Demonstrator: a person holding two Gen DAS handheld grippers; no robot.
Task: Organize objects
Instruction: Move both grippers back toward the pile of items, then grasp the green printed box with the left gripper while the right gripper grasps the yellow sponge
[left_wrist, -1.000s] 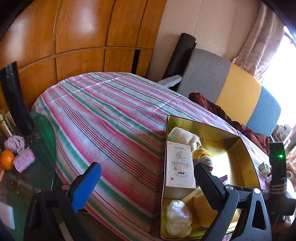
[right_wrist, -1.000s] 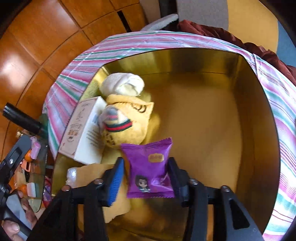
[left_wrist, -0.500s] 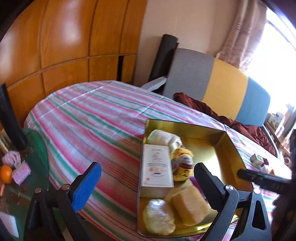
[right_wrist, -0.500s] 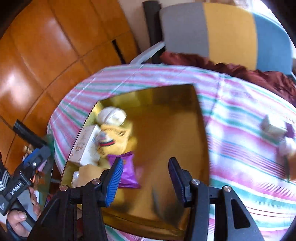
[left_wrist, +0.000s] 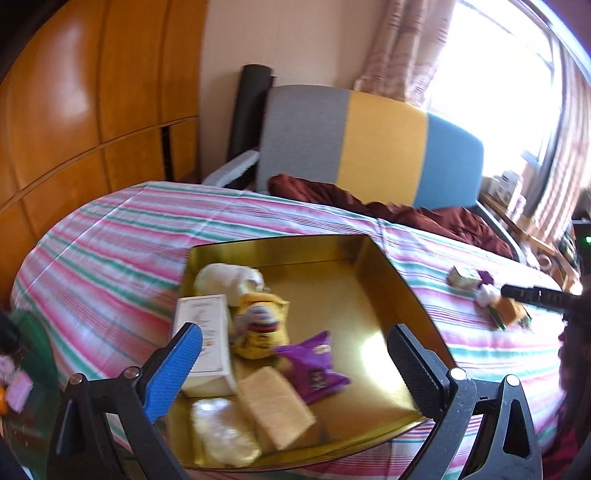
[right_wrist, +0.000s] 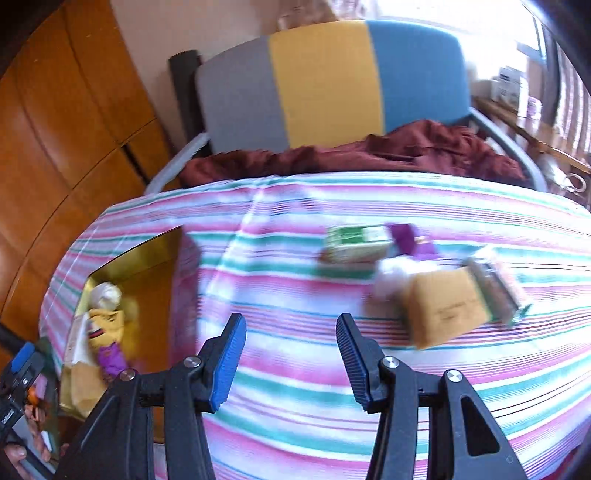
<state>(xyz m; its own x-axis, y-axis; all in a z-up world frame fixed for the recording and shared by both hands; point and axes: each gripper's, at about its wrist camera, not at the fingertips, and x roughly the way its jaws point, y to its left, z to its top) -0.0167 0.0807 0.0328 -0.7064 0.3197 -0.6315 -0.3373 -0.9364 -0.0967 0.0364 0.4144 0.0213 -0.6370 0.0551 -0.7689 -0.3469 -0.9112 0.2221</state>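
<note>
A gold tin tray (left_wrist: 373, 266) (right_wrist: 147, 254) lies on the striped tablecloth (left_wrist: 110, 240). In it are a white box (left_wrist: 207, 332), a yellow pouch (left_wrist: 262, 328), a purple snack packet (left_wrist: 314, 365) (right_wrist: 110, 358), a tan block (left_wrist: 275, 402) and a clear bag (left_wrist: 221, 435). My left gripper (left_wrist: 295, 354) hovers open over the tray's near end, with nothing held. My right gripper (right_wrist: 291, 350) is open and empty above bare cloth, right of the tray. Loose items lie beyond it: a green box (right_wrist: 356, 243), a purple packet (right_wrist: 410, 238), a tan box (right_wrist: 447, 306).
A grey, yellow and blue chair (left_wrist: 369, 144) with a maroon cloth (right_wrist: 369, 155) on it stands behind the table. Wooden panelling (left_wrist: 74, 110) fills the left. A glass side table with small items (left_wrist: 18, 384) sits at lower left.
My right gripper let go of the purple snack packet in the tray, rose and swung right over the cloth toward the loose items. My left gripper drifted right over the tray.
</note>
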